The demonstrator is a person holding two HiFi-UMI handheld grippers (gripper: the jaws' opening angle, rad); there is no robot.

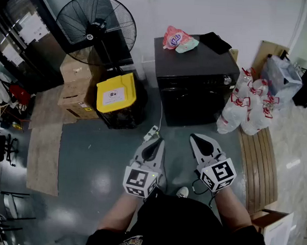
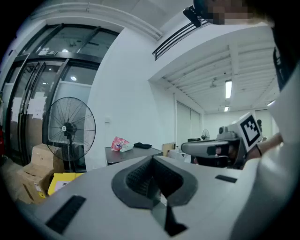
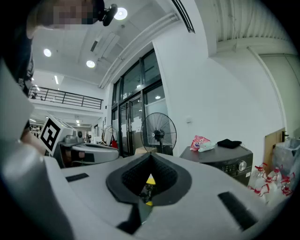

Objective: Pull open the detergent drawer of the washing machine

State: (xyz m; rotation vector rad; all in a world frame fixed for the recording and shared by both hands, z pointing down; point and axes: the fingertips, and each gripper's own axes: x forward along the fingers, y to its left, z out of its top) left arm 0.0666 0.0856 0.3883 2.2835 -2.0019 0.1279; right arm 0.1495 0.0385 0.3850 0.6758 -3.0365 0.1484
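The black washing machine (image 1: 192, 90) stands against the far wall, about a step ahead of me. Its control strip with a round knob (image 1: 227, 80) runs along the top of the front; the detergent drawer cannot be made out on the dark panel. A pink detergent bag (image 1: 177, 39) and a black cloth (image 1: 215, 42) lie on its lid. My left gripper (image 1: 153, 145) and right gripper (image 1: 203, 143) are held side by side in front of my body, well short of the machine, both shut with nothing in them. The machine (image 3: 225, 161) shows right of the right gripper (image 3: 150, 159), and behind the left gripper (image 2: 152, 160).
A large floor fan (image 1: 96, 22) stands left of the machine, with a yellow-lidded bin (image 1: 116, 93) and cardboard boxes (image 1: 75, 83) below it. White plastic bags (image 1: 248, 107) lean at the machine's right. A wooden bench (image 1: 257, 162) runs along my right. A power strip (image 1: 151, 133) lies on the floor.
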